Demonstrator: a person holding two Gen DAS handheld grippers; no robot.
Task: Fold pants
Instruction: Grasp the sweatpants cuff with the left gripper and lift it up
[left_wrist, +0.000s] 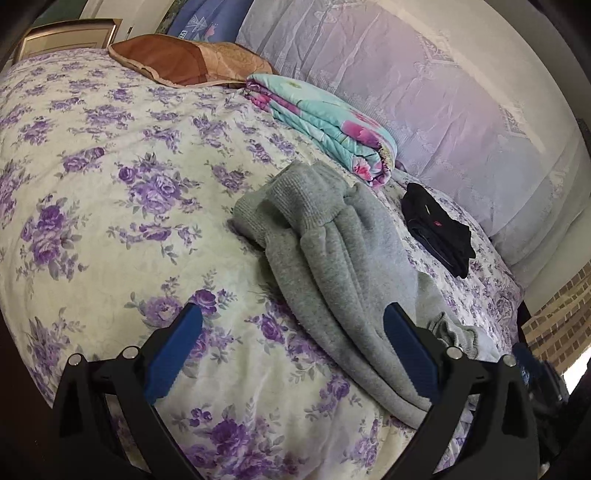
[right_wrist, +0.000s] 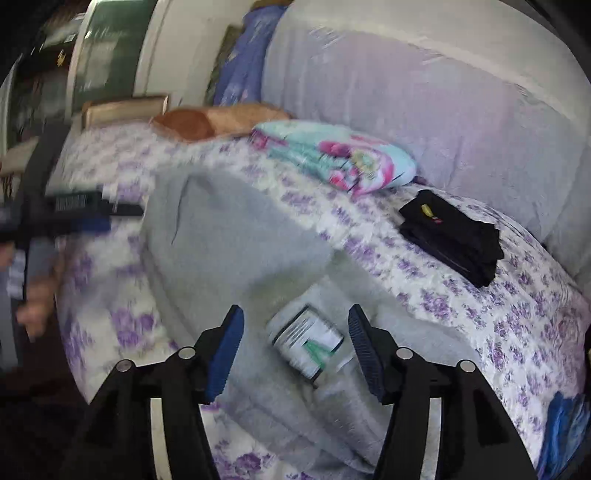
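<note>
Hovering over the bed, the left gripper has its blue-padded fingers spread wide, nothing between them. Just ahead and slightly right of that gap lie the grey pants, bunched in a heap on the floral bedspread, ribbed waistband at the far end and one leg trailing back until it runs under the right-hand finger. Whether that pad actually touches the cloth, I can't say from here.

Over on the right wrist view, blurred, the right gripper is released as well, jaws apart and holding nothing. Directly between and just beyond its fingertips sits a white care label with green and black print, lying on the grey fabric. The pants spread out ahead and to the left of this gripper, flatter from this angle, covering the near part of the bedspread.

Off to the far left of the right gripper, the other gripper shows as a dark smeared shape, held by a hand below it.

Beyond the pants, ahead and to the right of both grippers, a folded black garment rests on the bedspread, apart from the grey cloth. Further ahead lies a folded turquoise and pink quilt, and past that a brown pillow. A pale lilac lace cover rises along the right side.
</note>
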